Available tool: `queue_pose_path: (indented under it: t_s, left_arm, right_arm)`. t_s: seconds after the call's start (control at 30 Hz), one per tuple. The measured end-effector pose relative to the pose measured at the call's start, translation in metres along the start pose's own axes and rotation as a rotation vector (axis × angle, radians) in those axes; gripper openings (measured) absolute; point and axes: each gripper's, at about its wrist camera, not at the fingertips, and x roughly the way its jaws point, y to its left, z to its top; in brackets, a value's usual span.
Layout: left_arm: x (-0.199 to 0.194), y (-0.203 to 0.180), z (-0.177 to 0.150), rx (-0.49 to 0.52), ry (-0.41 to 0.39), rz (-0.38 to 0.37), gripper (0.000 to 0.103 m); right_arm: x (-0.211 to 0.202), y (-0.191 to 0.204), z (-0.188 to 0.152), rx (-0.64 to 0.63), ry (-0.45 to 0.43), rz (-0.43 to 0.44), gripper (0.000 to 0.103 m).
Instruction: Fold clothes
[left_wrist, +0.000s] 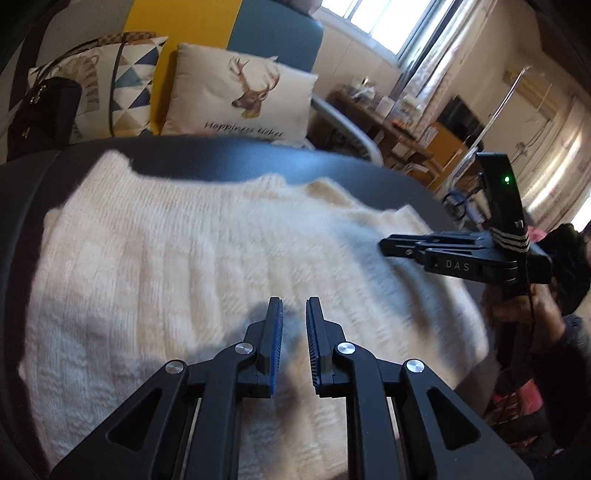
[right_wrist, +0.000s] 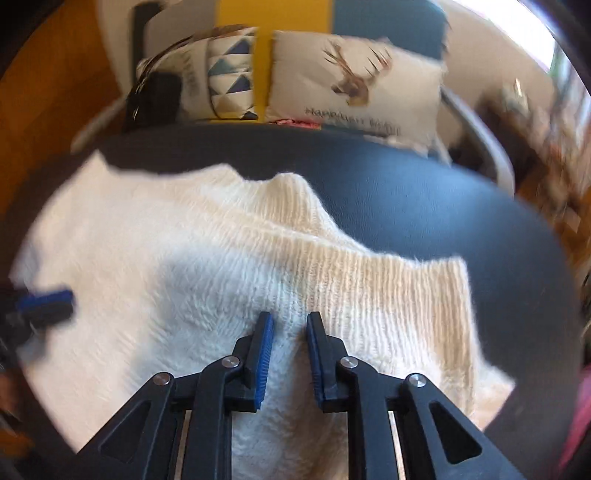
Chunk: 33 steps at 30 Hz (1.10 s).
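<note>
While the sweater (left_wrist: 207, 258) lies flat on the table (left_wrist: 221, 153), both grippers hover empty: left gripper (left_wrist: 294, 306) and right gripper (right_wrist: 290, 319), jaws slightly apart. Between folds, likely; next, pinch an edge. Right view shows the ribbed hem (right_wrist: 388, 280); left view shows a hand (left_wrist: 517, 310).

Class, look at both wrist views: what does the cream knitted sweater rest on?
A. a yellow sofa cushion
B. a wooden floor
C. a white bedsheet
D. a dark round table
D: the sweater lies spread on the dark round table, whose curved edge shows beyond it, with the deer pillow further back behind the table.
</note>
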Motion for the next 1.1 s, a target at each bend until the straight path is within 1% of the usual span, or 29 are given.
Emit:
queue_pose_path:
  t_s: [0.03, 0.07, 0.13, 0.17, 0.2, 0.27, 0.3, 0.33, 0.37, 0.4, 0.47, 0.5, 0.57, 0.6, 0.63, 0.7, 0.8, 0.97, 1.03, 1.07, 1.1]
  left_arm:
    - [-0.002, -0.001, 0.006, 0.008, -0.009, -0.005, 0.015]
    - [0.002, 0.000, 0.015, 0.038, -0.007, 0.017, 0.016]
    - [0.014, 0.003, 0.032, 0.084, 0.022, 0.047, 0.016]
    - [0.021, 0.007, 0.036, 0.095, 0.041, 0.046, 0.017]
    - [0.027, 0.009, 0.040, 0.107, 0.063, 0.038, 0.018]
    - [0.041, 0.015, 0.047, 0.132, 0.111, 0.018, 0.027]
    - [0.048, 0.017, 0.048, 0.145, 0.151, -0.004, 0.039]
    - [0.055, 0.019, 0.049, 0.154, 0.186, -0.023, 0.041]
    - [0.059, 0.021, 0.051, 0.150, 0.202, -0.036, 0.041]
    - [0.064, 0.023, 0.052, 0.143, 0.216, -0.051, 0.043]
    - [0.070, 0.027, 0.055, 0.116, 0.230, -0.068, 0.043]
    - [0.071, 0.026, 0.055, 0.120, 0.230, -0.071, 0.043]
    - [0.072, 0.024, 0.055, 0.138, 0.218, -0.057, 0.031]
    - [0.072, 0.023, 0.054, 0.147, 0.208, -0.046, 0.022]
    - [0.071, 0.023, 0.054, 0.143, 0.192, -0.044, 0.011]
    - [0.068, 0.022, 0.053, 0.133, 0.161, -0.040, 0.005]
    - [0.062, 0.020, 0.054, 0.140, 0.118, -0.010, 0.004]
    - [0.061, 0.017, 0.061, 0.134, 0.053, 0.029, 0.004]
    - [0.070, 0.016, 0.058, 0.148, 0.065, 0.074, 0.004]
    - [0.073, 0.018, 0.056, 0.131, 0.070, 0.073, 0.005]
    - [0.075, 0.019, 0.054, 0.115, 0.075, 0.072, 0.009]
  right_arm:
    - [-0.006, 0.003, 0.005, 0.006, -0.024, 0.045, 0.019]
    - [-0.011, 0.006, 0.010, 0.007, -0.039, 0.083, 0.019]
    - [-0.008, 0.019, 0.020, -0.016, -0.027, 0.144, 0.026]
    - [-0.003, 0.025, 0.024, -0.026, -0.013, 0.158, 0.027]
    - [0.002, 0.031, 0.026, -0.040, 0.007, 0.164, 0.028]
    - [0.015, 0.042, 0.026, -0.081, 0.067, 0.162, 0.028]
    - [0.023, 0.045, 0.026, -0.100, 0.092, 0.154, 0.029]
    - [0.028, 0.048, 0.025, -0.117, 0.105, 0.148, 0.030]
    - [0.028, 0.051, 0.023, -0.128, 0.095, 0.146, 0.030]
    - [0.029, 0.052, 0.023, -0.135, 0.085, 0.147, 0.031]
    - [0.029, 0.056, 0.020, -0.150, 0.070, 0.145, 0.031]
    - [0.028, 0.056, 0.016, -0.160, 0.060, 0.142, 0.029]
    - [0.023, 0.058, 0.007, -0.177, 0.034, 0.139, 0.023]
    - [0.022, 0.058, 0.004, -0.178, 0.023, 0.138, 0.020]
    - [0.022, 0.058, 0.003, -0.178, 0.013, 0.138, 0.014]
    - [0.020, 0.058, 0.000, -0.175, -0.006, 0.134, 0.008]
    - [0.024, 0.053, 0.007, -0.158, -0.024, 0.139, 0.004]
    - [0.017, 0.048, 0.017, -0.128, -0.081, 0.130, 0.003]
    - [0.031, 0.047, 0.016, -0.127, -0.048, 0.110, 0.003]
    - [0.038, 0.048, 0.013, -0.126, -0.031, 0.099, 0.003]
    - [0.043, 0.048, 0.010, -0.122, -0.028, 0.090, 0.003]
